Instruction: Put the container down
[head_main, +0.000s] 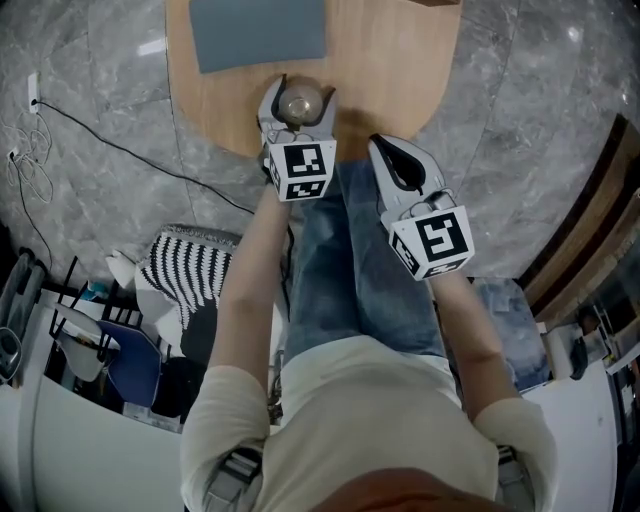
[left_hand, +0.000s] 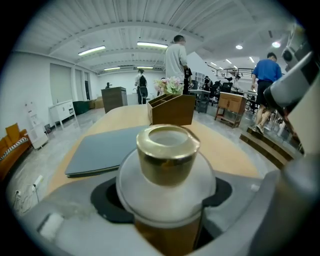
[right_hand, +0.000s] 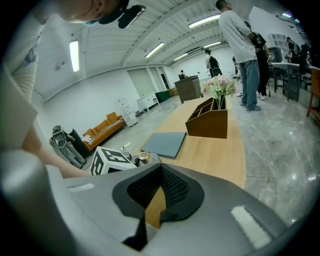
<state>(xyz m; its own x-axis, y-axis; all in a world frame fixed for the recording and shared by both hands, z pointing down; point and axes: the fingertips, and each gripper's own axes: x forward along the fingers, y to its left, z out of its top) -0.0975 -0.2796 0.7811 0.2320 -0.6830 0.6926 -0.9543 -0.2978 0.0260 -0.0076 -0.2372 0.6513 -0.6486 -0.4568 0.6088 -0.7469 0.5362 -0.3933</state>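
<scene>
The left arm reaches forward and down; the left gripper (head_main: 298, 98) has its jaws wide around the one container (left_hand: 167, 162), upright above the near edge of the wooden table (head_main: 395, 70); it has a gold cap, a frosted white shoulder and an amber body. To the right, the right gripper (head_main: 392, 155) points down over the person's jeans (head_main: 350, 260), jaws closed on nothing; one grey mat (head_main: 258, 30) and one wooden organizer (left_hand: 172, 109) lie on the table.

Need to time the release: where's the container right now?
In the head view the container is gripped in the left claw, over the near edge of the wooden table, just short of the grey mat.
</scene>
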